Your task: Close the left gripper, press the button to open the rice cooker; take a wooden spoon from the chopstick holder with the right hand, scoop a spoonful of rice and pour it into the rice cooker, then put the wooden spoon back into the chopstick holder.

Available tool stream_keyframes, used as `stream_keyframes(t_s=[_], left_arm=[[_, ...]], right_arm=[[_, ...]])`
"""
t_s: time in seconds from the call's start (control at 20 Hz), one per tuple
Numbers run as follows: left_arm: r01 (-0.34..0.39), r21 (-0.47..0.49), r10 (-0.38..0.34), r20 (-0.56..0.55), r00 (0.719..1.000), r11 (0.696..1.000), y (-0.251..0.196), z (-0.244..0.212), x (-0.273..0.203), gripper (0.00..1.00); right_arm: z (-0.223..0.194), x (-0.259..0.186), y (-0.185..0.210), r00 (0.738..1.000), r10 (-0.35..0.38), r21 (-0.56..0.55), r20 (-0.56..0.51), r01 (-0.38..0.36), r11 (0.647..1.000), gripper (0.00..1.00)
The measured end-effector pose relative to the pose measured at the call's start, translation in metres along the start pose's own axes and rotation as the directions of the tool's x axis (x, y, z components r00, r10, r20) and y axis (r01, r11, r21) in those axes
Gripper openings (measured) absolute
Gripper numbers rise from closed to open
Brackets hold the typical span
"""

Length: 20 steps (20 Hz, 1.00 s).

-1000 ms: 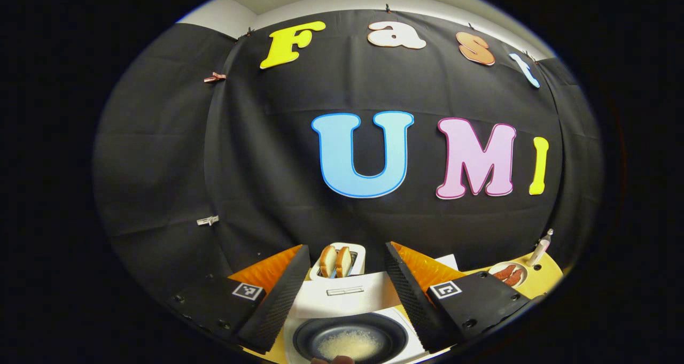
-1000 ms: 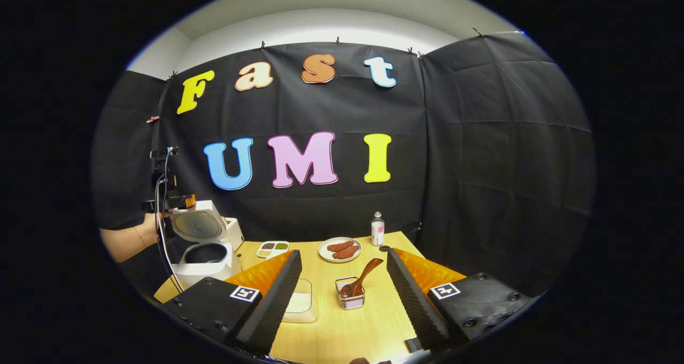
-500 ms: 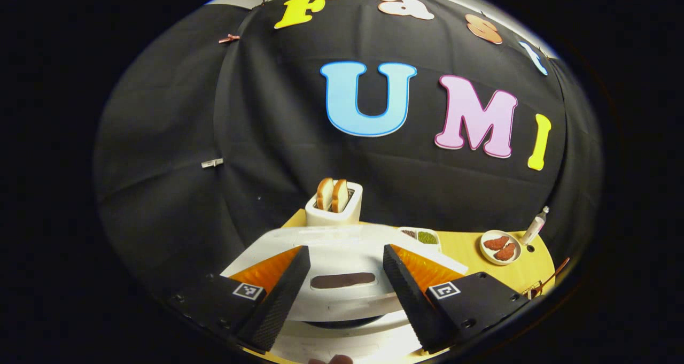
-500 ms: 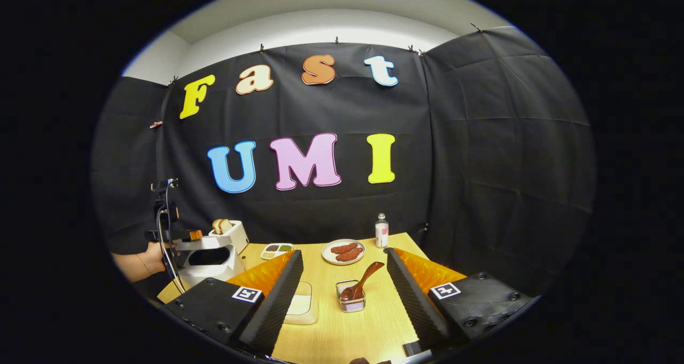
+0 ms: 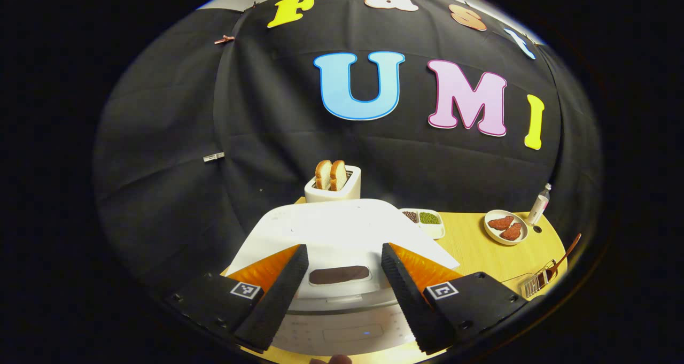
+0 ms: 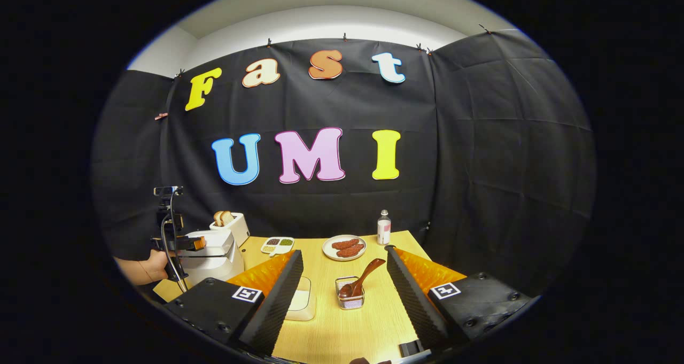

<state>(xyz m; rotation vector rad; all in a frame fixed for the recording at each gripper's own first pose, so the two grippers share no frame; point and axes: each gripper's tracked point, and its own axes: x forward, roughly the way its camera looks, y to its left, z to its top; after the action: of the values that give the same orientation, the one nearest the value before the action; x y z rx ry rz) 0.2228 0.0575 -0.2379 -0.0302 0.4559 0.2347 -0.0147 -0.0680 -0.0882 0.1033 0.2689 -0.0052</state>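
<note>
Both pairs of jaws stand wide apart with nothing between the fingers. The left gripper [image 5: 342, 292] hangs just over the front of the rice cooker [image 5: 342, 230], whose white lid lies down flat; the dark oblong button [image 5: 339, 275] on the lid's front shows in the gap between the two fingers, and I cannot tell whether either finger touches the lid. In the right gripper view the same gripper [image 6: 187, 242] sits at the cooker's top at the table's left end, held by a hand [image 6: 152, 265].

The right gripper [image 6: 344, 300] is above the wooden table [image 6: 347, 332], and between its fingers, a little farther off, stands the wire chopstick holder [image 6: 351, 300] with the wooden spoon [image 6: 360, 283] leaning in it, handle tilted up to the right. Just left of the holder, partly behind the left finger, is a shallow dish of rice [image 6: 300, 302].

Behind the cooker is a white toaster [image 5: 332, 187] with two bread slices upright. Farther along the table lie a divided dish of beans [image 5: 425, 221], a plate of sausages [image 5: 505, 227] and a small bottle [image 5: 539, 198].
</note>
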Motion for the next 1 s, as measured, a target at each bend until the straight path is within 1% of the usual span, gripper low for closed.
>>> stream_keyframes(t_s=[0.25,0.55,0.65,0.7,0.75,0.8,0.85,1.0], left_arm=[[-0.012,0.002,0.012,-0.048,0.999,1.000,-0.001,-0.020,0.000,0.98],[-0.020,0.011,0.020,-0.030,0.999,1.000,0.000,-0.030,-0.009,0.98],[-0.015,0.014,0.016,-0.038,0.999,1.000,0.000,-0.033,-0.011,0.98],[-0.012,0.012,0.012,-0.060,0.998,1.000,-0.001,-0.042,-0.009,0.99],[-0.010,0.012,0.011,-0.067,0.998,1.000,0.000,-0.045,-0.011,0.98],[-0.006,0.028,0.007,-0.051,0.999,1.000,-0.002,-0.045,-0.011,0.96],[-0.006,0.034,0.008,-0.054,0.998,0.999,-0.002,-0.046,-0.011,0.99],[-0.002,0.042,0.005,-0.062,0.998,0.999,0.000,-0.047,-0.011,1.00]], right_arm=[[-0.004,-0.001,0.006,1.000,0.010,-0.023,-0.011,-0.011,1.000,0.98],[-0.010,-0.001,0.005,1.000,0.008,-0.032,-0.023,-0.008,0.999,0.98],[-0.013,-0.001,0.004,0.999,0.007,-0.025,-0.031,-0.008,1.000,0.98],[-0.014,-0.001,0.004,0.999,0.008,-0.021,-0.035,-0.008,1.000,0.98],[-0.015,-0.002,0.004,0.999,0.008,-0.017,-0.037,-0.008,1.000,0.98],[-0.016,-0.002,0.004,0.999,0.008,-0.017,-0.036,-0.009,1.000,0.98],[-0.016,-0.002,0.004,0.999,0.006,-0.020,-0.035,-0.007,1.000,0.98],[-0.018,-0.002,0.002,0.999,0.002,-0.028,-0.038,-0.003,1.000,0.98]])
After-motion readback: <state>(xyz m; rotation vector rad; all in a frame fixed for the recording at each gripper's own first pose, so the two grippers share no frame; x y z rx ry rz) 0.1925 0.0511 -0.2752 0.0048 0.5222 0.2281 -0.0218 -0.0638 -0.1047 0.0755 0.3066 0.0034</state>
